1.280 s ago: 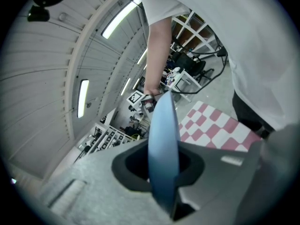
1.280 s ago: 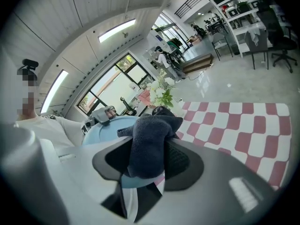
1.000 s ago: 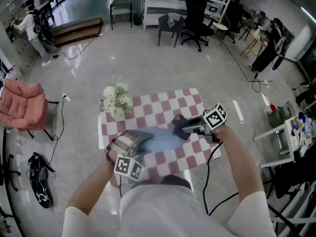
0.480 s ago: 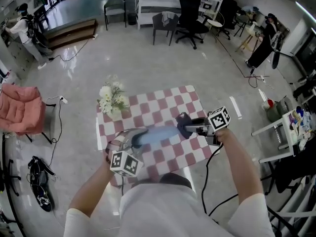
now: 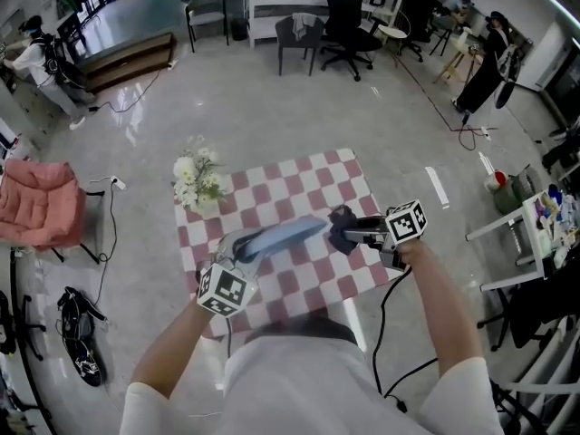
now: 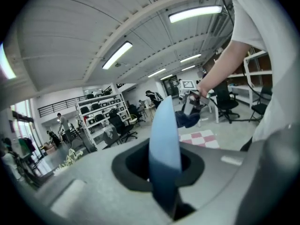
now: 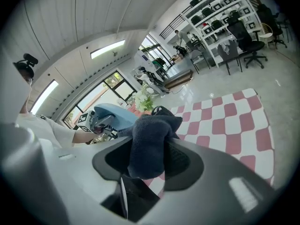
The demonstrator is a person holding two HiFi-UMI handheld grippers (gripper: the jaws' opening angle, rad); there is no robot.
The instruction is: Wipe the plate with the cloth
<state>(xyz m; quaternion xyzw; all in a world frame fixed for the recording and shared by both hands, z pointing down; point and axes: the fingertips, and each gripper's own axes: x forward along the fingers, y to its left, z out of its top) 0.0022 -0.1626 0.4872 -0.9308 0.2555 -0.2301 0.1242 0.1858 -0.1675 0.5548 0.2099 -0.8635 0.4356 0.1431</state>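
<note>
A light blue plate (image 5: 279, 236) is lifted off the checked table and tilted, its rim clamped in my left gripper (image 5: 237, 254). In the left gripper view the plate (image 6: 165, 158) stands edge-on between the jaws. A dark blue cloth (image 5: 341, 227) is bunched in my right gripper (image 5: 352, 234), just right of the plate's raised edge; whether they touch I cannot tell. The right gripper view shows the cloth (image 7: 149, 144) pinched between the jaws, with the plate (image 7: 112, 116) beyond it to the left.
A small table with a red and white checked cover (image 5: 304, 193) stands below both grippers. A vase of white flowers (image 5: 196, 181) sits at its far left corner. A pink armchair (image 5: 36, 203) is on the left, office chairs (image 5: 348, 18) and shelving farther back.
The left gripper has raised and tilted the plate off the table, its free edge swinging up toward the cloth. The right gripper with the cloth has stayed close beside it.
</note>
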